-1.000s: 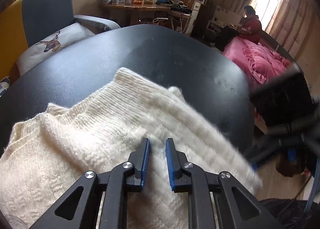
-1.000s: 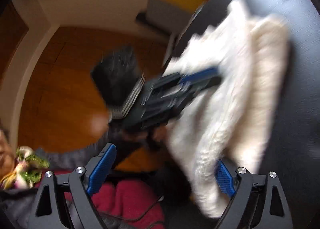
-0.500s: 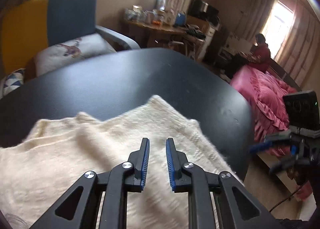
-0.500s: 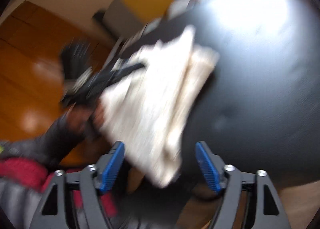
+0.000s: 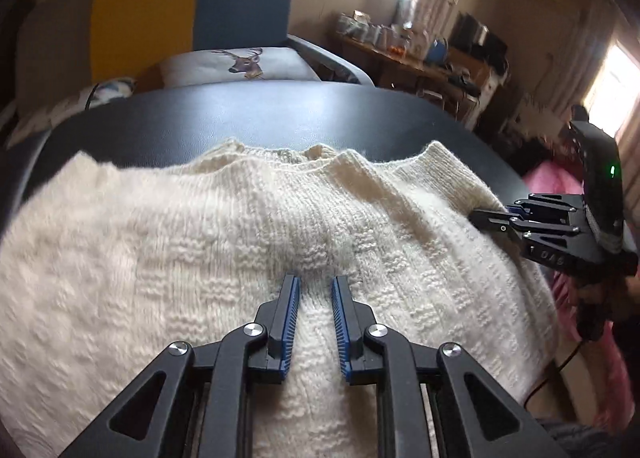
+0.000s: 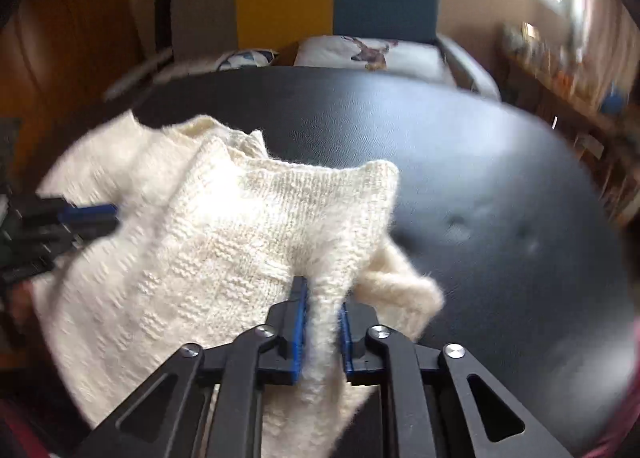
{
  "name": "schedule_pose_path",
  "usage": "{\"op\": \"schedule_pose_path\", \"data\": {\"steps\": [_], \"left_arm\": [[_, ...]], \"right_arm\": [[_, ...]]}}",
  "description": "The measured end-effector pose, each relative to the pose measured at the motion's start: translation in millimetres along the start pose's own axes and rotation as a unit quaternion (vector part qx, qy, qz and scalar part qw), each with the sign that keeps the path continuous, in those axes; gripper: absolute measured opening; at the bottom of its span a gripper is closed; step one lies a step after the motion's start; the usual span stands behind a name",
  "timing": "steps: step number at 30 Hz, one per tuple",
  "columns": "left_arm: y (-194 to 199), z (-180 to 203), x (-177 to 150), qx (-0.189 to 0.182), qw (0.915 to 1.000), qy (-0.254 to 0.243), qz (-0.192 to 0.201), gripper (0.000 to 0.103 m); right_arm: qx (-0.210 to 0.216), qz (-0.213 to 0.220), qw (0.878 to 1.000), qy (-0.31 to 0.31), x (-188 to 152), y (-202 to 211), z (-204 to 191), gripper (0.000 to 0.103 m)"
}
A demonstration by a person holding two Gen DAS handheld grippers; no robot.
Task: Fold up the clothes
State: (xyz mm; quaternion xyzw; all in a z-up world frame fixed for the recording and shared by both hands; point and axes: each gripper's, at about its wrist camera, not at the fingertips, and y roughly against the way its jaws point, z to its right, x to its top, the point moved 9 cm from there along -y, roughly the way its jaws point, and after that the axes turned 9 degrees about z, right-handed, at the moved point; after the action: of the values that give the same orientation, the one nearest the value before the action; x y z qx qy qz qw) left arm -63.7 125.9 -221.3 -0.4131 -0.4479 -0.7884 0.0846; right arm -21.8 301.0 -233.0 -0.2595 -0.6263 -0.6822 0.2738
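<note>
Left wrist view: the cream knitted sweater (image 5: 248,242) fills the lower frame on the black table (image 5: 256,118). It looks soft, thick and floppy, best taken at an edge. The left gripper (image 5: 313,322) has fabric between its narrow jaws; whether it pinches, I cannot tell.

Right wrist view: the right gripper (image 6: 322,332) is clenched on a sweater (image 6: 224,242) fold, lower centre.
</note>
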Motion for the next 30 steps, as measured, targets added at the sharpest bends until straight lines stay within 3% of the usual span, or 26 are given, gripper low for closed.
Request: {"op": "schedule_pose_path", "data": {"steps": [1,3,6,8,10,12,13,15,17,20,23,26,30], "left_arm": [[0.2,-0.5,-1.9,-0.002,0.9999,0.011,0.004,0.016],[-0.4,-0.2,-4.5,-0.008,0.9992,0.038,0.004,0.016],[-2.0,1.8,-5.6,-0.012,0.9976,0.068,-0.003,0.016],[-0.6,2.5,-4.3,-0.011,0.9976,0.068,-0.004,0.017],[7.4,-0.5,0.2,-0.025,0.9962,0.083,-0.005,0.017],[29.3,-12.2,7.2,-0.027,0.9947,0.098,0.016,0.017],[43.1,-19.7,11.7,-0.025,0.9939,0.103,0.031,0.017],[72.9,-40.3,18.0,-0.016,0.9918,0.111,0.061,0.02],[104.4,-70.7,19.6,0.002,0.9892,0.118,0.087,0.022],[146.7,-127.0,11.3,0.039,0.985,0.13,0.107,0.026],[167.7,-175.0,-12.5,0.034,0.9806,0.171,0.089,0.028],[171.6,-194.2,-33.5,-0.031,0.9747,0.21,0.07,0.03],[156.6,-205.4,-51.5,-0.079,0.9628,0.252,0.058,0.035]], "right_arm": [[-0.025,-0.002,1.0,0.013,-1.0,-0.9,7.6,0.012],[-0.048,-0.027,0.998,-0.017,-16.9,-13.4,35.8,0.011],[-0.04,-0.016,0.998,-0.055,-14.1,-18.7,50.0,0.011],[-0.039,-0.016,0.998,-0.04,-6.3,-19.0,45.3,0.015],[-0.041,-0.019,0.998,-0.041,3.1,-17.0,43.8,0.025],[-0.043,0.005,0.997,-0.062,19.6,-4.1,44.1,0.055],[-0.043,0.03,0.996,-0.076,30.2,6.0,43.5,0.064],[-0.012,0.08,0.992,-0.101,52.9,24.2,30.5,0.085],[0.041,0.109,0.985,-0.126,70.6,35.6,9.0,0.091],[0.144,0.096,0.975,-0.142,79.7,29.9,-46.8,0.091],[0.209,0.066,0.966,-0.134,73.4,19.5,-104.9,0.091],[0.22,0.042,0.97,-0.094,68.6,4.9,-147.0,0.091],[0.205,0.005,0.977,-0.057,53.3,-10.6,-165.9,0.091]]}}
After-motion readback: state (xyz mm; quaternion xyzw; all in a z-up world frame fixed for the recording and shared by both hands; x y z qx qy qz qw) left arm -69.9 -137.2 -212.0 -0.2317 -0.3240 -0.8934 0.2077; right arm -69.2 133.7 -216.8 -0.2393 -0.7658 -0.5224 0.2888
